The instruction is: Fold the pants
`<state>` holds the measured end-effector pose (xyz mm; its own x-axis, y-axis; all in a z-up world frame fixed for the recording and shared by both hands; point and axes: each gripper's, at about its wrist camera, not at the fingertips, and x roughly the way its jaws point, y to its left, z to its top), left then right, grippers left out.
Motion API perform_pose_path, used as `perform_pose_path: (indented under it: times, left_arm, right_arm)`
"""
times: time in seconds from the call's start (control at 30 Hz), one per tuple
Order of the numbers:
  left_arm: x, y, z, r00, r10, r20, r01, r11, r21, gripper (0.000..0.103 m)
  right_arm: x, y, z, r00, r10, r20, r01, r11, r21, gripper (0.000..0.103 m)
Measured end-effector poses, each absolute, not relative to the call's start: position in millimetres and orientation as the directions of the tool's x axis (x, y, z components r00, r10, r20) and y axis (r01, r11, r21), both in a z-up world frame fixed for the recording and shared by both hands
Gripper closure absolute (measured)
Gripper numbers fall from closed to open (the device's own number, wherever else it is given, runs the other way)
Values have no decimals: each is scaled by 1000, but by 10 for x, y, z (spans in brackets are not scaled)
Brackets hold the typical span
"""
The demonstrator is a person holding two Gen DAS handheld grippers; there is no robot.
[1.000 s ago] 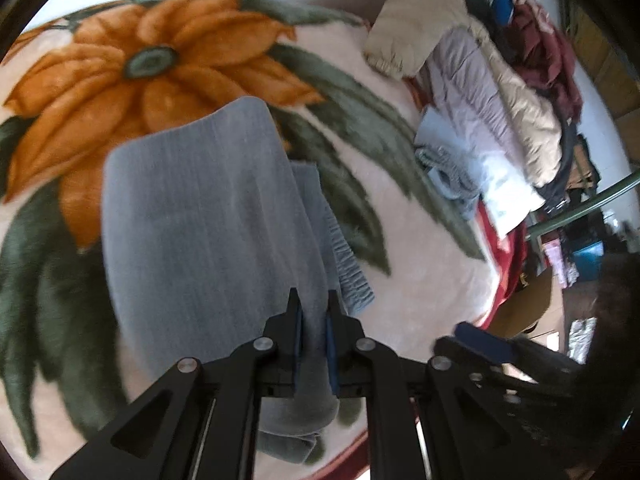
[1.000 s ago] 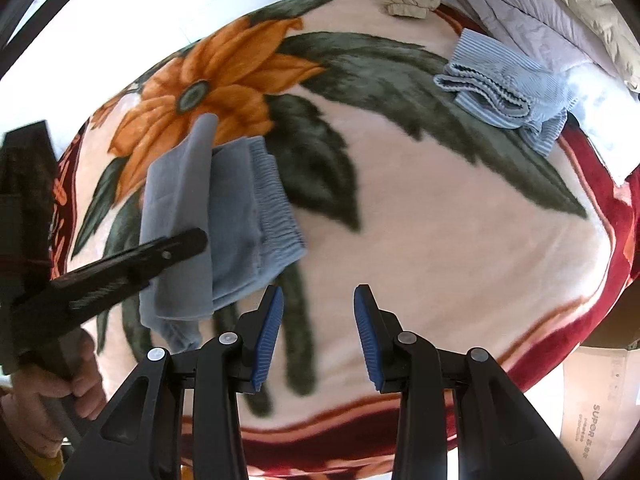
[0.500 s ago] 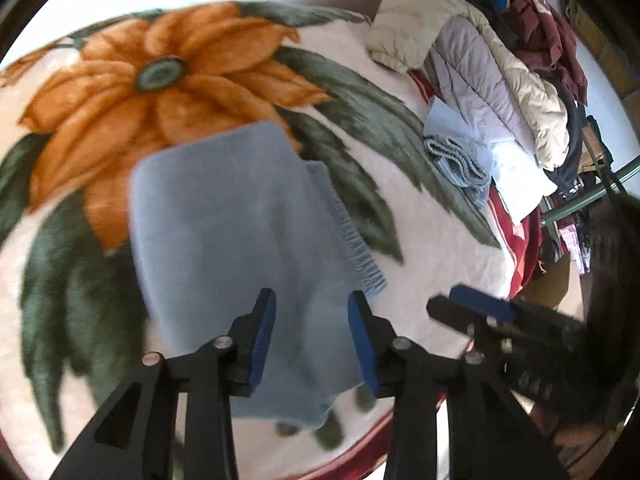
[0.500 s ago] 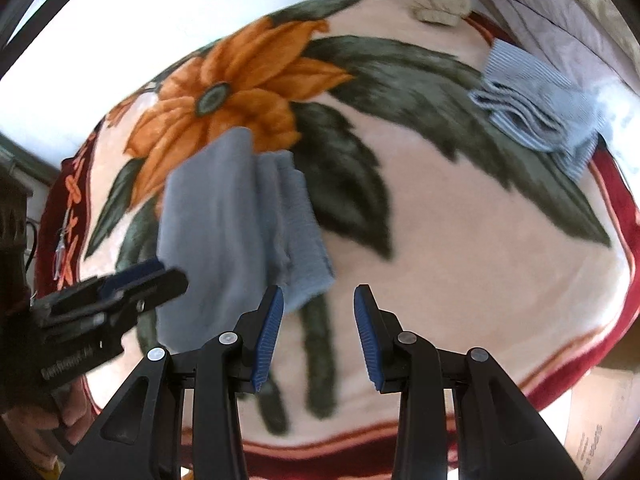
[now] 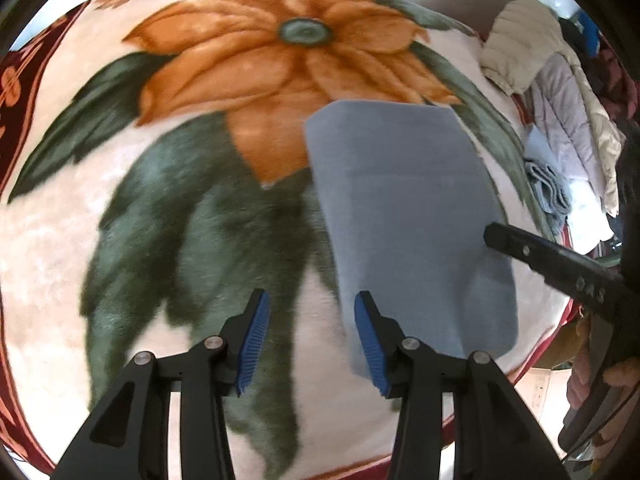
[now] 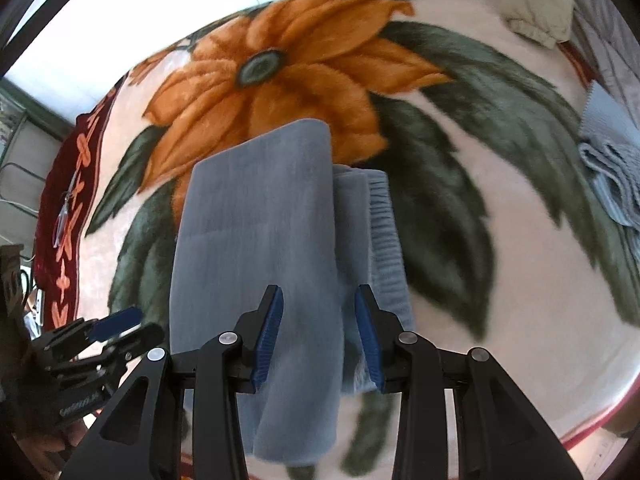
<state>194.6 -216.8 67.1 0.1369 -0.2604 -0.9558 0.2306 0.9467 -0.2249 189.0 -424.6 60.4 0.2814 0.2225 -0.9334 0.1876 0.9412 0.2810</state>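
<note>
The grey-blue pants lie folded in a rectangle on the flower blanket. In the right wrist view the pants show a folded top layer with the ribbed waistband sticking out on the right. My left gripper is open and empty, just left of the pants' near edge. My right gripper is open and empty, above the near end of the pants. The right gripper's arm shows at the right of the left wrist view, and the left gripper shows at the lower left of the right wrist view.
A pile of jackets and a folded blue ribbed garment lie at the far right of the bed; the garment also shows in the right wrist view. The bed's red border and edge run along the left.
My left gripper let go of the pants, opened and moved left off them. My right gripper moved left over the pants' near end. The folded layer now lies flat.
</note>
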Motion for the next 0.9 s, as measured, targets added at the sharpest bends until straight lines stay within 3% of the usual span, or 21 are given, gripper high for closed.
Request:
perform_pose_path:
  times: [0.1,0.13,0.27,0.43,0.7,0.9]
  left_arm:
    - [1963,-2127,659,139,-258,-956,213,951,-226,47]
    - [1970,-2117,659,139,-259,-956,210,951,-227,46]
    - [2006,-2118,660,137,-262,-955,204,951,-232,46]
    - [2055,-2168,669,133,-277,-952,205,947,-247,44]
    - [2132,-2420,602,119,-336,-934,206,929,-307,40]
    - [2189,-2528,375,97,-351,-931,172,928,-332,37]
  right_arm:
    - [1957,-4222,513,264,264,-928,189,929,319,71]
    - [1955,-4213,531,275,261,-925,189,929,318,89]
    - [1882,-4191,760,326,261,-909,165,931,327,94]
    - [1714,-4269,1045,380,198,-904,155,949,273,94]
    - [1758,-4490,513,309,149,-939,183,960,213,93]
    - [1760,-4629,448,293,138,-946,201,959,202,72]
